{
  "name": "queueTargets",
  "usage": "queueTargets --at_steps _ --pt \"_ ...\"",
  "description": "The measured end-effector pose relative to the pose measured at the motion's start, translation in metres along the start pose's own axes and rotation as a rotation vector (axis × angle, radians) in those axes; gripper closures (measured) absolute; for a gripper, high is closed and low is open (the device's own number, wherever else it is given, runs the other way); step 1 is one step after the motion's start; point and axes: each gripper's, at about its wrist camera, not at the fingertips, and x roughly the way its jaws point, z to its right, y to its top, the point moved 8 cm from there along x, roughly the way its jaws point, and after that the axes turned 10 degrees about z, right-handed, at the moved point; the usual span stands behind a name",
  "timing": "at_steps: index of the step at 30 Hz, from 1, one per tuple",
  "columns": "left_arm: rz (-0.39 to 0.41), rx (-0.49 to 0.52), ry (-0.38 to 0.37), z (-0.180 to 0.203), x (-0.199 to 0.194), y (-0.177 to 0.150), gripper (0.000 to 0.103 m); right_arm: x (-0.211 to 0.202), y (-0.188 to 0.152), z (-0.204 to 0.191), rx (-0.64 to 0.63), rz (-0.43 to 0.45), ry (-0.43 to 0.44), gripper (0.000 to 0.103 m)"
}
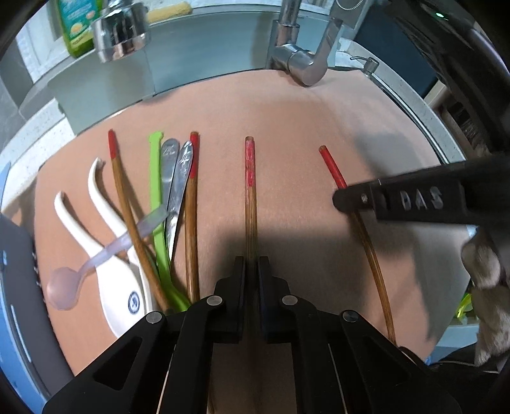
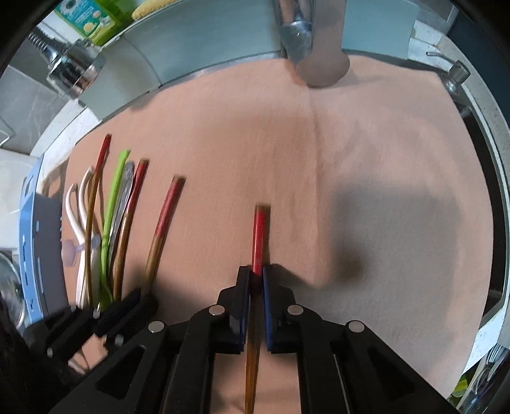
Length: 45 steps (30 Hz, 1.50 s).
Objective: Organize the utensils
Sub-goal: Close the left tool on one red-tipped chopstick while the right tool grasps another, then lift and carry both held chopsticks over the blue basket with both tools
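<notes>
Item A: chopstick w/ worn red end (image 1: pixel 250 203), wood, lying straight on the peach mat (image 1: pixel 287 105) that covers the surface.
Item B: chopstick w/ solid red end (image 2: pixel 258 235), same make, well right of item A, away from the pile.
Handling (est.): both light, stiff, thin; lacquered finish prob. slippery, will roll or pivot if gripped off-centre. Not fragile.
Grip pt (est.): mid-shaft, on the brown part just behind the red band; a hold near the balance pt limits swing.
Left tool (image 1: pixel 251 270): fingers drawn close on item A, shaft running up betw. them; the stick's red end points away from cam.
Right tool (image 2: pixel 256 277): fingers pinched on item B right at the red/brown join, red end sticking out ahead, brown shaft trailing back under the tool.
Pile, left of mat: two more chopsticks, green utensil (image 1: pixel 156 178), two metal handles (image 1: pixel 173 178), two white ceramic spoons (image 1: pixel 105 223), clear plastic spoon (image 1: pixel 95 258) lying across them; overlapping, touching.
Blue rack (image 2: pixel 35 242): at left edge, just beside the pile.
Backdrop: faucet (image 1: pixel 302 57), green soap bottle (image 1: pixel 75 25); off-task.
</notes>
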Motion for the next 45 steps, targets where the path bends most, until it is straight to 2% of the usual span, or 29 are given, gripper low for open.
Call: queueTargets --at_steps 4,10,14,18,25,31,36,45 --pt "0.007 0.001 0.002 0.001 0.0 0.001 0.097 -0.002 -0.007 -0.002 -0.009 0.025 0.009 0.095" --pt "0.034 -0.097 -0.053 -0.003 -0.012 0.004 0.097 -0.002 -0.006 0.01 0.169 0.011 0.142 0.097" --pt "0.074 -0.15 -0.073 -0.005 -0.025 0.01 0.097 -0.014 -0.005 0.014 0.198 0.04 0.183 0.097" --pt "0.116 -0.154 -0.059 -0.007 -0.039 0.014 0.097 -0.029 0.003 -0.01 0.144 0.103 0.179 0.097" --pt "0.204 -0.191 -0.022 -0.026 -0.076 0.011 0.097 -0.084 0.022 -0.054 -0.025 0.288 0.152 0.097" --pt "0.27 -0.221 0.019 -0.049 -0.113 0.012 0.097 -0.122 0.03 -0.101 -0.149 0.398 0.178 0.097" --pt "0.313 -0.249 0.05 -0.065 -0.134 0.009 0.097 -0.138 0.03 -0.138 -0.222 0.448 0.205 0.097" --pt "0.354 -0.298 0.101 -0.101 -0.163 -0.008 0.097 -0.144 0.023 -0.2 -0.295 0.46 0.275 0.097"
